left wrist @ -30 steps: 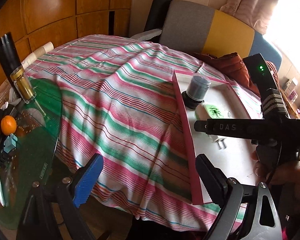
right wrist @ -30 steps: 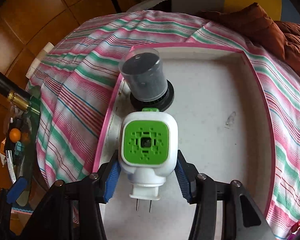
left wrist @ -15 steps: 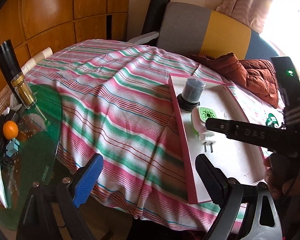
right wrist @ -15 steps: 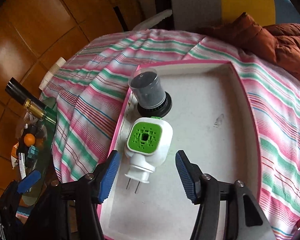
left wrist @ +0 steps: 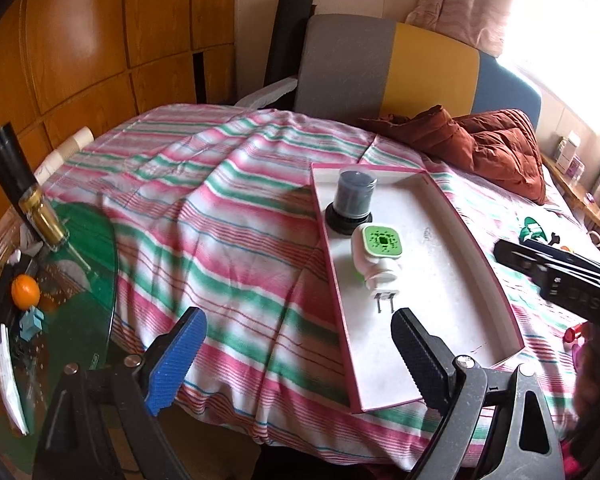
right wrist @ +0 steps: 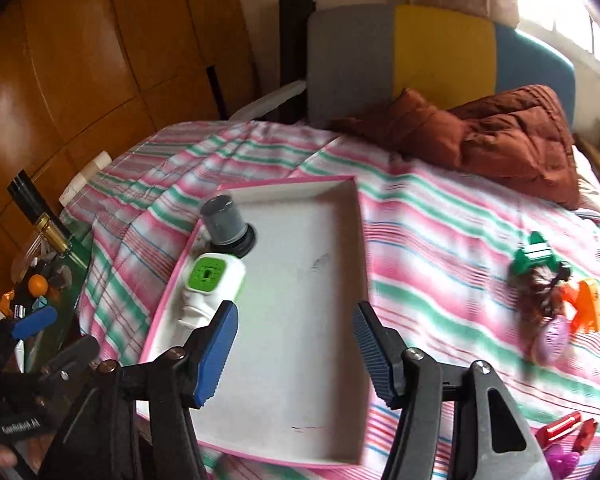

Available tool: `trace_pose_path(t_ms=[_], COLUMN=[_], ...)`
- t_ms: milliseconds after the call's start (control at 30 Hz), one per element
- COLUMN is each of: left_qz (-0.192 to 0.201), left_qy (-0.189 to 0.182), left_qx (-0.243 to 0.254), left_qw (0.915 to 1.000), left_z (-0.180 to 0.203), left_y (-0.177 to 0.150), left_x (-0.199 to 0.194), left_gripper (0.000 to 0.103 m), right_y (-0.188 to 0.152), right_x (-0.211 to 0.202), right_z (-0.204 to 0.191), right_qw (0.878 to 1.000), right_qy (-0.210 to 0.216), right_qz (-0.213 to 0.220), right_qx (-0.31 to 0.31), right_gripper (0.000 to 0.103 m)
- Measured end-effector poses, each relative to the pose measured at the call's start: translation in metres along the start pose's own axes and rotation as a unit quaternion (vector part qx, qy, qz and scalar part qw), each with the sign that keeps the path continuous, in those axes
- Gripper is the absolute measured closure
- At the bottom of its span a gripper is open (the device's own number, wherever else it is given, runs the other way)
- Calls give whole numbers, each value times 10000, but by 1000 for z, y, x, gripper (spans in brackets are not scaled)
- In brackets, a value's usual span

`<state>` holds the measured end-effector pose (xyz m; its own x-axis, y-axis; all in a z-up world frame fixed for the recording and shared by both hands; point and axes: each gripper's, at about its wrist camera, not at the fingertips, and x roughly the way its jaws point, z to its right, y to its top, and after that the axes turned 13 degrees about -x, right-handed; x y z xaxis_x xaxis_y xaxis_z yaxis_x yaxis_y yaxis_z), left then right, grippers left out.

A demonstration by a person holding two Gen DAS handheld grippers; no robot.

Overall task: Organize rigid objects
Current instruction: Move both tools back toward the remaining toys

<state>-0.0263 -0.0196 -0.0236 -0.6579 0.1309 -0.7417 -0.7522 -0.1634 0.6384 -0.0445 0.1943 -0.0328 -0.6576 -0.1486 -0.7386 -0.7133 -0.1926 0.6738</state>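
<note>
While the right gripper [right wrist: 294, 350] hangs over the near half of the shallow white cardboard tray with a pink rim [right wrist: 362, 280], its blue-padded jaws are opening and nothing lies between them. The white plastic plug-in device with a green square face [right wrist: 210, 280] lies flat on the tray floor against the left wall, prongs toward the near side, just clear of the left pad. Just beyond it, touching or nearly so, stands the grey translucent cylindrical container on a black round base [right wrist: 226, 226], upright in the far left corner of the tray.

The left gripper [left wrist: 300, 356] is spread wide and holds nothing; it hovers above the near edge of the pink, green and white striped bedsheet [left wrist: 220, 220], left of the tray.

To the right of the tray, loose on the bedsheet, lie a green plastic clip [right wrist: 534, 258], an orange plastic clip [right wrist: 586, 306], a lilac oval item [right wrist: 552, 338] and, nearest, a red lipstick-like tube [right wrist: 560, 428]. A rust-coloured quilted jacket [right wrist: 500, 136] lies bunched at the far right of the bed.
</note>
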Motion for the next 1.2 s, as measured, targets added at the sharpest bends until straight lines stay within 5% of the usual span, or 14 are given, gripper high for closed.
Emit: trace_pose_path(t_ms=[467,600,733,900,1200], left_qz=[-72,-180,-131,-308,-701], left_qy=[-184,-282,-533,-888,-1435], left_qx=[486,545,754,1091,1764], left_qw=[9986,9980,9956,9896,9713], left_z=[32,41,60,100,191], left_y=[-7,-7,-7,-9,-22], left_x=[0,3,-1,5,25], left_gripper=[9,9,9,9,16], right_y=[-63,-86,-118,-145,-148], right_x=[-55,-76,-89,-99,-102], right_z=[138,195,248,282,277], right_qw=[9877,9704,9372,9046,9023], right_qy=[-1348,-1989,-2409,-2094,-1817], right_qz=[-136,-54,-101,-11,92], right_qx=[779,1365,2519,3713,3909], right_gripper=[40,40,40,40,40])
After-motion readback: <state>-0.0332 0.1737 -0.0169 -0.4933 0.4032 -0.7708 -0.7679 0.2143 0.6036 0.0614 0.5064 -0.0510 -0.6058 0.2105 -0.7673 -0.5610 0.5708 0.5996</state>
